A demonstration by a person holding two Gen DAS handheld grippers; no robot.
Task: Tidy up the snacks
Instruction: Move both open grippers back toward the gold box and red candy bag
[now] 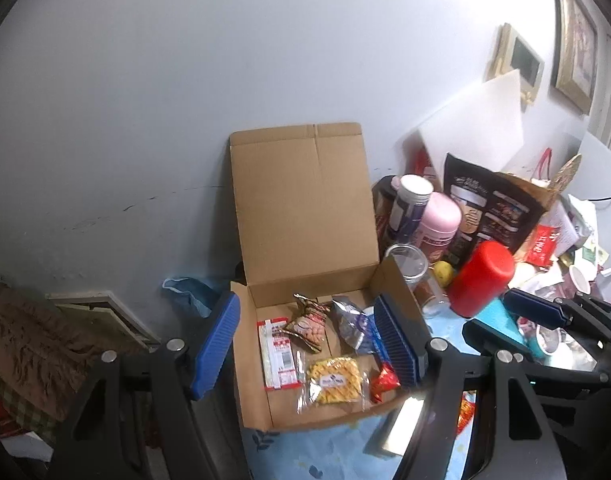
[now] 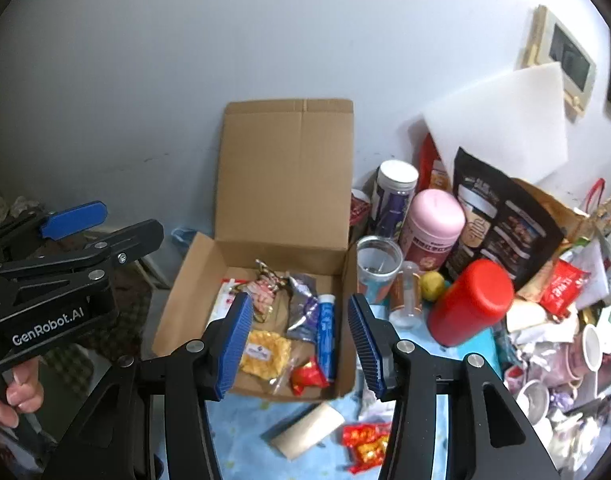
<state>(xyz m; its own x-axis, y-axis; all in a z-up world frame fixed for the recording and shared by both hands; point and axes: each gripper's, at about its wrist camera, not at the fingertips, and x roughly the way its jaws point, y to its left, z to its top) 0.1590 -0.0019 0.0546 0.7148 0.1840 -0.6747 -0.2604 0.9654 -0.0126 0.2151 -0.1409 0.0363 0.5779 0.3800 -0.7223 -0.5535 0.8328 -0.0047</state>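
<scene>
A: Where are the snacks?
B: Inside the open cardboard box (image 2: pixel 265 184) at the counter's (image 2: pixel 245 420) back edge; one red packet (image 2: pixel 365 446) lies outside, in front.
A: The hand-held grippers?
B: The left hand-held gripper (image 1: pixel 307 342) and the right hand-held gripper (image 2: pixel 301 338) are both wide open, empty.

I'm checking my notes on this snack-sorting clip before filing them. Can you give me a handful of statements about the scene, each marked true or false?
1. The cardboard box has its lid standing open. True.
2. The right gripper is shut on a snack. False: its jaws are apart and empty.
3. A yellow snack pack lies inside the box. True.
4. The red container stands inside the box. False: it is outside, to the box's right.
5. A red and yellow packet lies on the blue cloth outside the box. True.
6. The left gripper holds the blue tube. False: it is open and empty; the tube lies in the box.
</scene>
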